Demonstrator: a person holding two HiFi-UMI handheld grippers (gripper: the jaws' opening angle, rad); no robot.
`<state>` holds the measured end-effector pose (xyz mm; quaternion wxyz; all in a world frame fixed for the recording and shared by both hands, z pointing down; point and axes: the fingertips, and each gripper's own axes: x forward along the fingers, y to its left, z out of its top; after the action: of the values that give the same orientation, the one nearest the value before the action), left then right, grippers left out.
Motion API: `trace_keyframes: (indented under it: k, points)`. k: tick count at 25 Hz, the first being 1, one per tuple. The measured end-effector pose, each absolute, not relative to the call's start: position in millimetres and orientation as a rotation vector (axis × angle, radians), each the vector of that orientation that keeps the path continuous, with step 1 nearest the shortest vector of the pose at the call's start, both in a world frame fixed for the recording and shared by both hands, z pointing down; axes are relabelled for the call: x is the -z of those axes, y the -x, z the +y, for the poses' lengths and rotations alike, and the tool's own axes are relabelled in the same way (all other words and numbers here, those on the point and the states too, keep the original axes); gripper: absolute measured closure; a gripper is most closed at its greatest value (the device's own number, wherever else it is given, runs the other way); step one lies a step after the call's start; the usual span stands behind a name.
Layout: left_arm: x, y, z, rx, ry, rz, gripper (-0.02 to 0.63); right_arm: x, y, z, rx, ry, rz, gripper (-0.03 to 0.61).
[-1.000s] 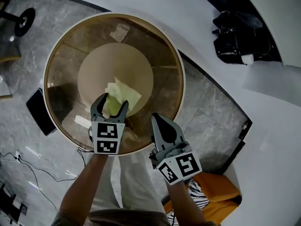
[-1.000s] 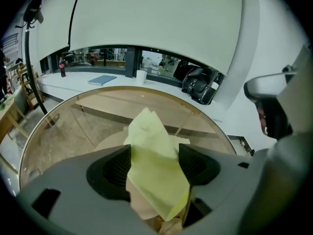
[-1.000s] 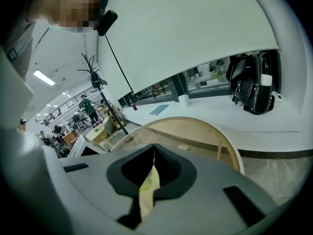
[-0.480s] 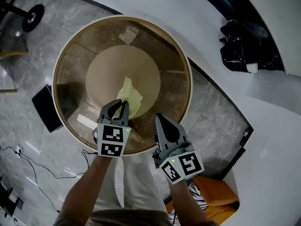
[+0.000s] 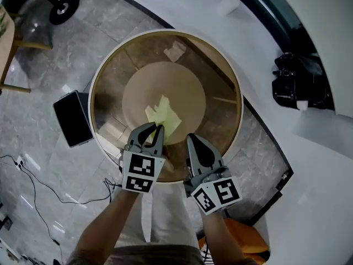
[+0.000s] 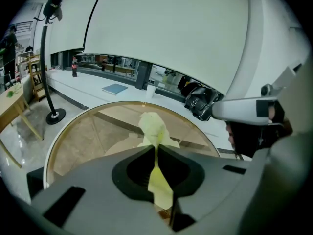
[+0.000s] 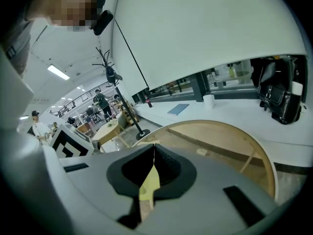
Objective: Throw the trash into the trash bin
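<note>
A crumpled yellow-green paper (image 5: 164, 115) hangs over the round glass table (image 5: 165, 33). My left gripper (image 5: 159, 129) is shut on its near edge. Its jaws have just been closing with this paper between them. In the left gripper view the paper (image 6: 154, 126) sticks up past the closed tips of the left gripper (image 6: 155, 148). My right gripper (image 5: 193, 139) sits just to the right, jaws together. In the right gripper view, a yellowish sliver shows in the gap behind the right gripper's (image 7: 154, 148) tips; I cannot tell what it is. No trash bin is in view.
A small pale scrap (image 5: 175, 51) lies on the far side of the table. A black tablet (image 5: 73, 118) lies on the stone floor to the left, with cables (image 5: 33, 186) nearer me. A black bag (image 5: 298, 81) sits on the white counter at right.
The left jaws, open around the paper a second ago, have shut on it and lifted it off the glass. Both grippers have shifted across the near edge of the table.
</note>
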<state>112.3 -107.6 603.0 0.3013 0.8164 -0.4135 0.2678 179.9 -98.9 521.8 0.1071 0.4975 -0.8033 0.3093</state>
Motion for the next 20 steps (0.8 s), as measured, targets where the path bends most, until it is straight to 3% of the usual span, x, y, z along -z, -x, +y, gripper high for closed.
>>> trace_keyframes:
  k: [20]
  points:
    - [-565,197,-52,-0.43,-1.778,-1.591,0.575,-497,124,-77,-0.77,-0.813,-2.597,0.56]
